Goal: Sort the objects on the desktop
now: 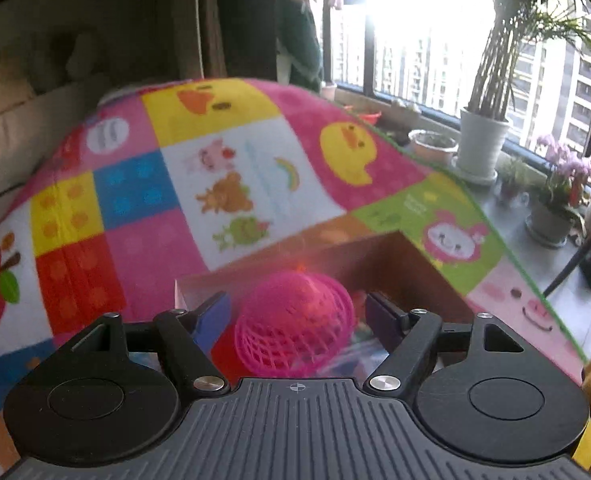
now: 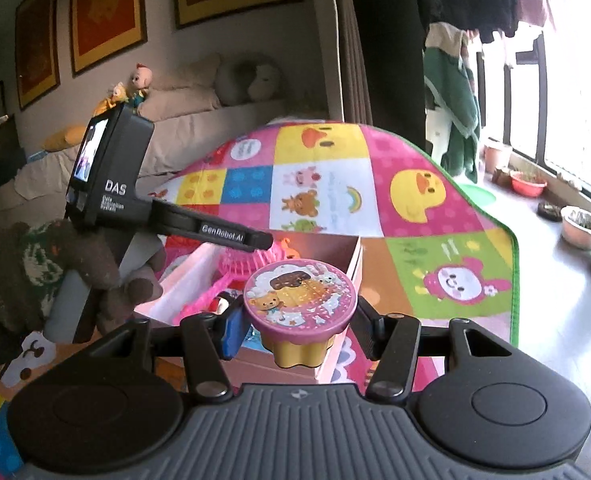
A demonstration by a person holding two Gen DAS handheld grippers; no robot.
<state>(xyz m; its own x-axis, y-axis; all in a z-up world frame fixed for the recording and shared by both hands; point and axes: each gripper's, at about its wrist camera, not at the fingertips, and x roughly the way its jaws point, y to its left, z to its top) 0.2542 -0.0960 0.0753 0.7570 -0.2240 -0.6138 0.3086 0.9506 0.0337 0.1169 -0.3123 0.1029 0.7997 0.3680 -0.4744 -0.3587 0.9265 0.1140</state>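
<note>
Right claw: jaws clamped on the yellow base of the pudding-cup toy, pink lid up, axis upright. The open box lies just beyond and below, so the right claw is nearer the drop. Left claw: jaws spread, pads clear of the pink mesh ball lying in the box. The left hand angles its claw down over the table.

The pink plastic mesh dome is motion-blurred, its lower edge hidden behind the gripper body. The open cardboard box's contents are mostly covered by the pink-lidded yellow pudding-shaped tin; small items inside stay unidentifiable.
</note>
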